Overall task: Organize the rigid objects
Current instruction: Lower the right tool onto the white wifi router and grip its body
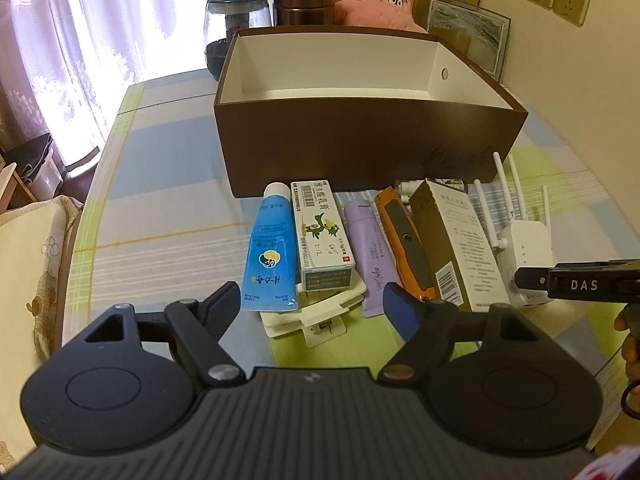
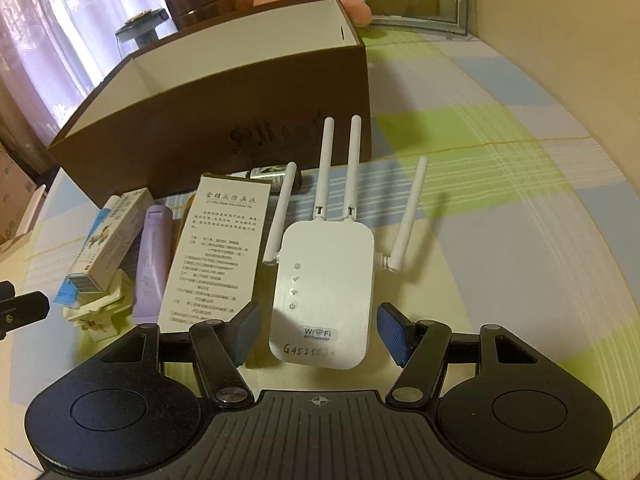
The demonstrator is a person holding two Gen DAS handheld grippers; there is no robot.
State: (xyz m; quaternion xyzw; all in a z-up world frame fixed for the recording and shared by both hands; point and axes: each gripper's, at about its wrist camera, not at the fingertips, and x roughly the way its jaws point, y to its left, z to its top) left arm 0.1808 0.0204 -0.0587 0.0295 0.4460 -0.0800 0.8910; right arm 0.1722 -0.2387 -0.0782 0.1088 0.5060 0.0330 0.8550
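Repeater [image 2: 320,292] between spread fingers [image 2: 394,334]

The left gripper [image 1: 310,300] points forward and down, its 2 fingers spread wide with nothing pressed between the pads [image 1: 400,312]. The right gripper [image 2: 318,332] is tilted down the same way, jaws parted, both blue pads [image 2: 394,334] clear of any contact. In the left wrist view, the right gripper's tip juts in from the right edge, with part of the person's hand [image 1: 630,340] gripping behind it.
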